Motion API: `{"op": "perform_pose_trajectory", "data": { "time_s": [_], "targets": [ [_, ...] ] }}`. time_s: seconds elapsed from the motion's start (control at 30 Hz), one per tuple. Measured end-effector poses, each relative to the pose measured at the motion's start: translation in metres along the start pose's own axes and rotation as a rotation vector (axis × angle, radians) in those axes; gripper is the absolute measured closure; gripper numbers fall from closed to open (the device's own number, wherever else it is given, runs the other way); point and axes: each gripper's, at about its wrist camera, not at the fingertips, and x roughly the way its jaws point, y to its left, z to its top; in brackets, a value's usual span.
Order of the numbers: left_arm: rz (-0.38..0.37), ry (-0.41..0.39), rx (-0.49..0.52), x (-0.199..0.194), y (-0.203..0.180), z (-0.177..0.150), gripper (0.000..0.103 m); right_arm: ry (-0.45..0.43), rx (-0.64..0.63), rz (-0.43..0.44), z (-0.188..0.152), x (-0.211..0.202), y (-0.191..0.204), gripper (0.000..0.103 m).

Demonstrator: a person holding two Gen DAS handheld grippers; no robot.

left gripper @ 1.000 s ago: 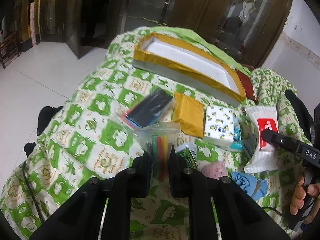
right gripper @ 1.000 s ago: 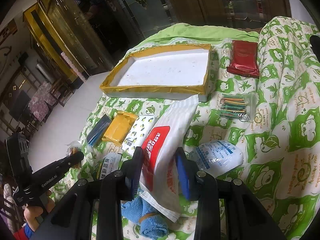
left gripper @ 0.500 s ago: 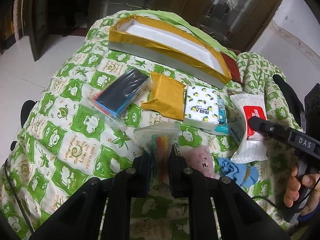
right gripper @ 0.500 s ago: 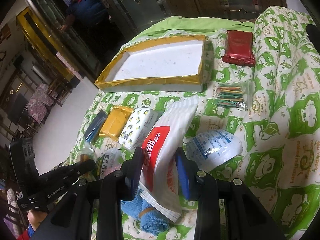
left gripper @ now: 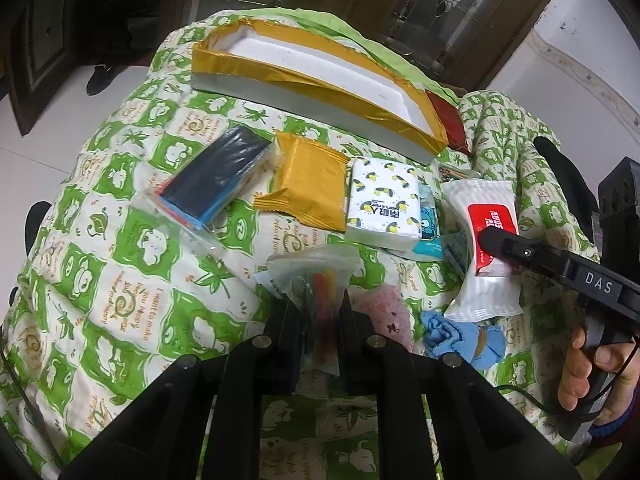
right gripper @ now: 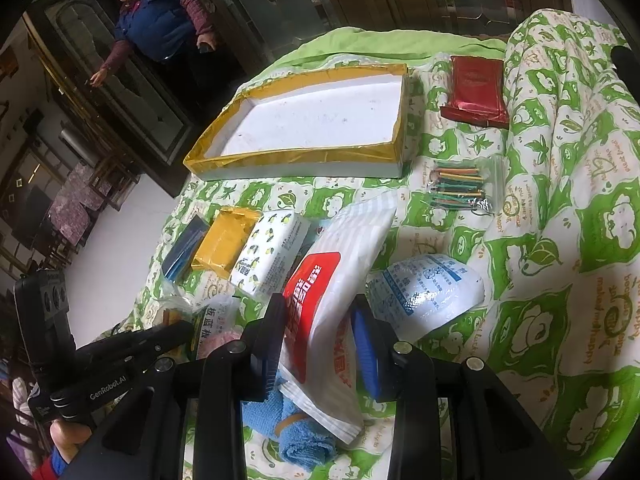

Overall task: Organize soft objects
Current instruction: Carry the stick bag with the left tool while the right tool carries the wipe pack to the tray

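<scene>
— What could go wrong?

— My left tool (left gripper: pixel 318 320) is clamped on a slippery clear bag of coloured sticks (left gripper: pixel 316 284); it could slide out before the tray (left gripper: pixel 280 76) at the far edge.

— And the right?

— My right tool (right gripper: pixel 320 340) pinches the white wipes pack (right gripper: pixel 340 264), lifted over the blue cloth (right gripper: pixel 288 428); it sags, so it may catch.

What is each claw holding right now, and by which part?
Left claw: shut on the clear zip bag of coloured sticks, at its lower half. Right claw: shut on the white wet-wipes pack, across its lower middle.
</scene>
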Motion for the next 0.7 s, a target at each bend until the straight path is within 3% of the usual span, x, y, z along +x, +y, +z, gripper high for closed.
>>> {"op": "perform_pose_trajectory", "data": {
  "time_s": [0.37,0.7],
  "targets": [
    [-0.009,0.007,0.01,0.002,-0.0032,0.0011,0.089,0.014,0.002,-0.006,0.0005,0.0049,-0.0009,0.067],
    [-0.064,0.006,-0.011,-0.0018,-0.0033,0.0061,0.089,0.019,0.008,-0.003,0.0024,0.0072,-0.0021,0.067]
  ]
}}
